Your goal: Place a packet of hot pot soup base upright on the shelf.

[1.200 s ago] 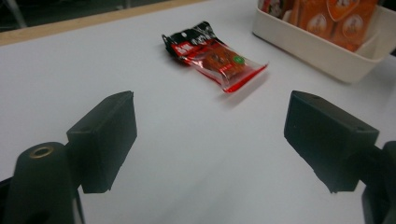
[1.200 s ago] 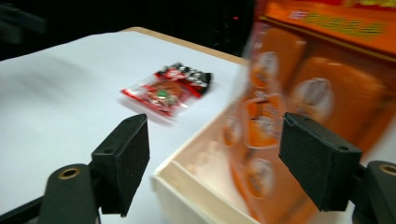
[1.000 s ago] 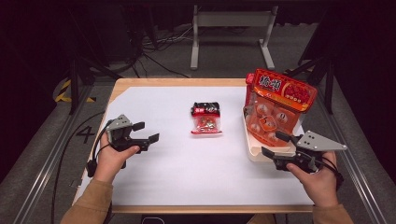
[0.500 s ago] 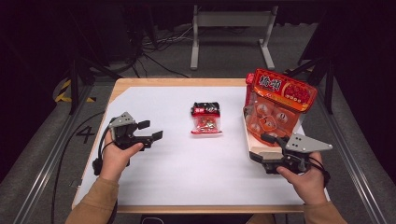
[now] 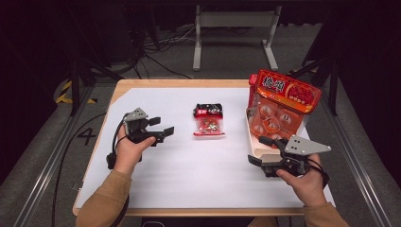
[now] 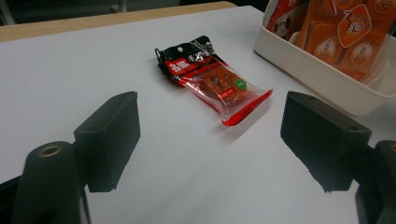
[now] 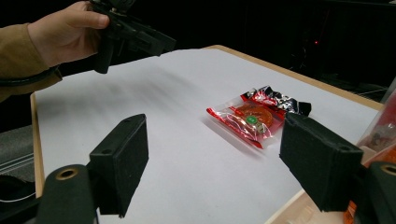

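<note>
Red snack packet [image 5: 208, 120] lies between both open grippers.

From my seat, the plainest mark is a dark "4" on the floor [image 5: 86, 136], left of the table and just beyond my left gripper [image 5: 158, 131]. Ahead of my right gripper [image 5: 259, 150], the big orange bag [image 5: 283, 97] standing in the white bin [image 6: 327, 79] carries large white characters on its red top band; I can't make them out. In the left gripper view, a pack in that bin shows a big "3". The small snack packet [image 6: 212, 79] ahead of the jaws has white characters on a red label, too small to read.
</note>
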The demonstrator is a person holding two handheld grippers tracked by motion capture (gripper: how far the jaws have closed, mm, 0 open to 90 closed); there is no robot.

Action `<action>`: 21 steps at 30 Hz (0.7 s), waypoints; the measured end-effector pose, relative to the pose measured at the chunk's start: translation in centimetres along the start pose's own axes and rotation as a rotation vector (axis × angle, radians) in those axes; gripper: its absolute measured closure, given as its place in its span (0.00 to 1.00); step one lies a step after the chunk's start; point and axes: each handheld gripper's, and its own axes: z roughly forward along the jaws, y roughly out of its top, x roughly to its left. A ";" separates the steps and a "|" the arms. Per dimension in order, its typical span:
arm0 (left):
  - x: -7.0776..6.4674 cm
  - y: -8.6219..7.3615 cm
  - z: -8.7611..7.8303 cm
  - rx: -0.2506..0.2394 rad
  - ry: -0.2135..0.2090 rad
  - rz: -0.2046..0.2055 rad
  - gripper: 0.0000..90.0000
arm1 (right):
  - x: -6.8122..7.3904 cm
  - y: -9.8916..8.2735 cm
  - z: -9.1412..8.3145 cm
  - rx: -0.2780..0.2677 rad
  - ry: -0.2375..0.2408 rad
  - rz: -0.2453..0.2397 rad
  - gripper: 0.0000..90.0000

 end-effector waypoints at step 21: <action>1.0 2.6 6.5 0.067 -0.029 0.001 0.26 | -0.2 -0.5 0.6 0.023 0.012 0.001 0.27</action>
